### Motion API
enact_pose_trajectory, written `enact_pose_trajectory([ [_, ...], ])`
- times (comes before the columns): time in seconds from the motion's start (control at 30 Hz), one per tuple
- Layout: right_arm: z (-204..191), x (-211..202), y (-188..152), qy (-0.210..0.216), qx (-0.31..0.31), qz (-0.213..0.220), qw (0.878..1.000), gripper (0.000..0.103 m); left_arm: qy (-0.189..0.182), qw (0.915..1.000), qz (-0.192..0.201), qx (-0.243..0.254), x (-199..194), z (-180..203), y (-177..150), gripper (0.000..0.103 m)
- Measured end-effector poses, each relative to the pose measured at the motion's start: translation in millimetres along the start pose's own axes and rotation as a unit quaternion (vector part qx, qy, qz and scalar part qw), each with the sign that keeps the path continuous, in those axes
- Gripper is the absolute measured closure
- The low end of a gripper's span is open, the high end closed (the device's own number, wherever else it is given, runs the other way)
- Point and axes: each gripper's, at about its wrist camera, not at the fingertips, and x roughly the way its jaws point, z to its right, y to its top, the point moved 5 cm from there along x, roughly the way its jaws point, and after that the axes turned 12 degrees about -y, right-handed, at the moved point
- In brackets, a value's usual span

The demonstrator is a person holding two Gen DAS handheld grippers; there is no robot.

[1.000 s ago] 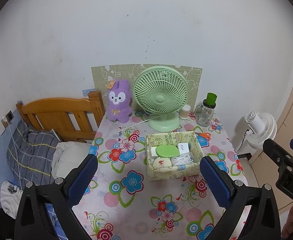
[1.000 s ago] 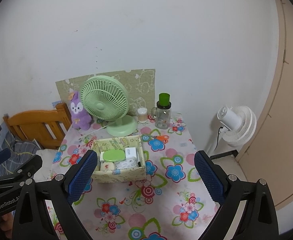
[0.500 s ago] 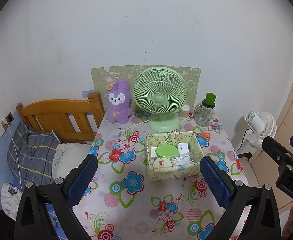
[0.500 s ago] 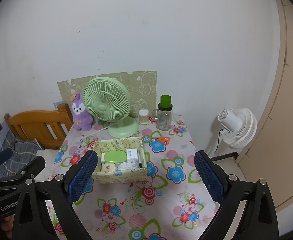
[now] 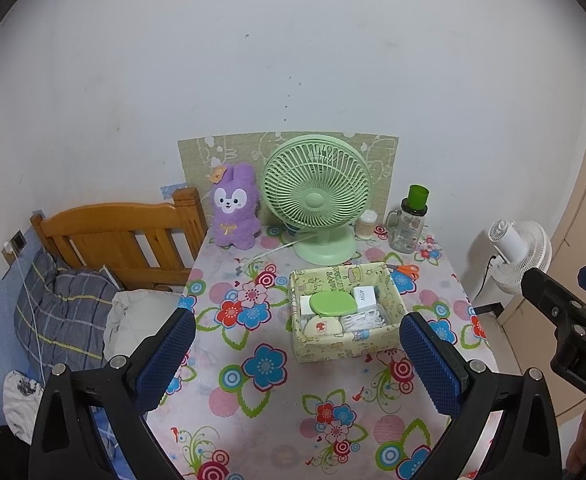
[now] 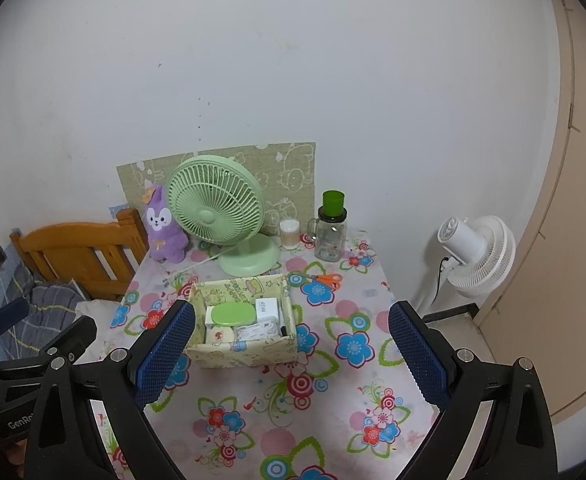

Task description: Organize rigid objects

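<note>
Both tools hovered above the near end of the bench, which wore a flowered cloth. The left tool stood wide, its blue pads holding nothing, and the right tool was likewise spread wide and empty. The patterned box sat near the middle of the bench, well apart from both tools. Inside it lay a green oval case on top of a white box, a white charger marked 45W just beside it, a small round tin at the front left and a coiled white cable at the front right. Behind the box stood a green desk fan, with a purple plush rabbit to its left and a glass bottle with a green cap to its right. Orange-handled scissors lay just beside the box's far right corner.
</note>
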Motion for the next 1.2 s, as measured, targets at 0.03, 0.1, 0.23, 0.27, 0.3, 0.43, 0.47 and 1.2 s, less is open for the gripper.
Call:
enact_pose_trajectory([
  [0.03, 0, 0, 0, 0.0, 0.0, 0.0, 1.0, 0.004, 0.0, 1.0, 0.0, 0.001, 0, 1, 0, 0.0],
  [0.1, 0, 0, 0, -0.001, 0.0, 0.0, 1.0, 0.004, -0.001, 1.0, -0.001, 0.004, 0, 3, 0, 0.0],
  [0.23, 1, 0, 1, -0.001, 0.001, -0.001, 1.0, 0.004, -0.001, 1.0, -0.001, 0.008, 1, 6, 0, 0.0],
  [0.27, 1, 0, 1, -0.001, 0.001, -0.001, 1.0, 0.004, -0.001, 1.0, -0.001, 0.008, 1, 6, 0, 0.0],
  [0.3, 1, 0, 0, -0.001, 0.001, -0.001, 1.0, 0.004, -0.001, 1.0, -0.002, 0.008, 1, 6, 0, 0.0],
  [0.43, 2, 1, 1, 0.0, 0.001, -0.001, 1.0, 0.004, -0.001, 1.0, -0.002, 0.008, 1, 6, 0, 0.0],
  [0.47, 2, 1, 1, 0.0, 0.001, -0.001, 1.0, 0.004, -0.001, 1.0, -0.002, 0.008, 1, 7, 0, 0.0],
  [1.2, -4, 12, 1, -0.009, 0.01, -0.011, 1.0, 0.004, -0.015, 0.9997, -0.016, 0.009, 13, 4, -1, 0.0],
])
